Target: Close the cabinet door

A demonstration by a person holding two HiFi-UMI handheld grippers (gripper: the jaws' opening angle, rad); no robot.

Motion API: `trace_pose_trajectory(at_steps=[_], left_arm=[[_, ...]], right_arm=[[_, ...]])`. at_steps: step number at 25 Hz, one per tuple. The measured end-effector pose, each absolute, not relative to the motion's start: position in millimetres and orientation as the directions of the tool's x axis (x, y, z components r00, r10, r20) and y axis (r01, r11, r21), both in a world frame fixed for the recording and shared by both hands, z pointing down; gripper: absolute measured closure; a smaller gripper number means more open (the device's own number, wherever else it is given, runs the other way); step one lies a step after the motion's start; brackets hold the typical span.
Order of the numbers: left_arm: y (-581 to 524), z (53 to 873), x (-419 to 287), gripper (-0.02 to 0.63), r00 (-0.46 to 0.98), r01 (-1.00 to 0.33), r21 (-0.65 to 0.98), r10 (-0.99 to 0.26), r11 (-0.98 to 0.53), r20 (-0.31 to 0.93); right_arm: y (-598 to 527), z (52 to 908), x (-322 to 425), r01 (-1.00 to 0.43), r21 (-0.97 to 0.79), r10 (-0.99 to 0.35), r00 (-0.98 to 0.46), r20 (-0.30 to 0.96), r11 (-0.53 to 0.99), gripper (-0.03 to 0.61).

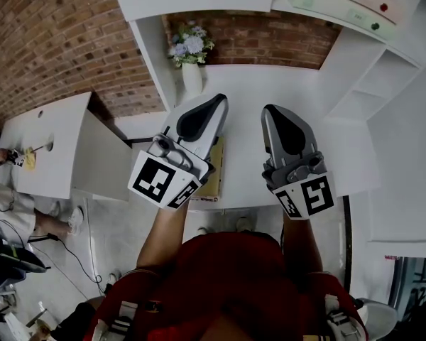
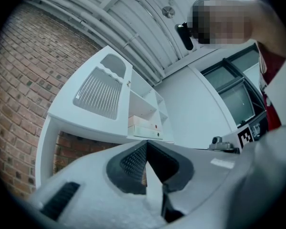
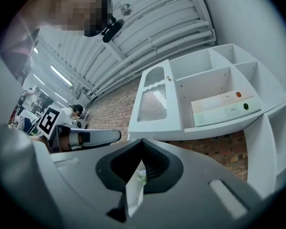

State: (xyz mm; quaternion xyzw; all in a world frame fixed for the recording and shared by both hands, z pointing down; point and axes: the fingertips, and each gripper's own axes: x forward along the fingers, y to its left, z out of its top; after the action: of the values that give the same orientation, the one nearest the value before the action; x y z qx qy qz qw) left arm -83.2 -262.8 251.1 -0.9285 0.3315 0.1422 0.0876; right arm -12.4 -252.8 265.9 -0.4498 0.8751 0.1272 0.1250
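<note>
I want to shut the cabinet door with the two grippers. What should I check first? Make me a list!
1. Left gripper jaws together with nothing in them: ok.
2. Right gripper jaws together with nothing in them: ok.
3. Vase of flowers upright at the back of the counter, apart from both grippers: ok.
4. A gripper touching the cabinet door: not ok. Both are held above the counter and touch nothing.
5. Which door stands open: cannot tell. The white panel at the right may be it.
</note>
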Motion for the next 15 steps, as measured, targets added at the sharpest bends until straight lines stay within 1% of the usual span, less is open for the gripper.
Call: trace_pose_trajectory(at_steps=[15], left_arm=[[-249, 253, -91, 0.614, 0.736, -0.640, -0.058, -0.591, -0.766, -0.330]], right_arm=[[-237, 267, -15, -0.828, 0.112, -0.764, -0.553, -0.333, 0.550, 0.566]])
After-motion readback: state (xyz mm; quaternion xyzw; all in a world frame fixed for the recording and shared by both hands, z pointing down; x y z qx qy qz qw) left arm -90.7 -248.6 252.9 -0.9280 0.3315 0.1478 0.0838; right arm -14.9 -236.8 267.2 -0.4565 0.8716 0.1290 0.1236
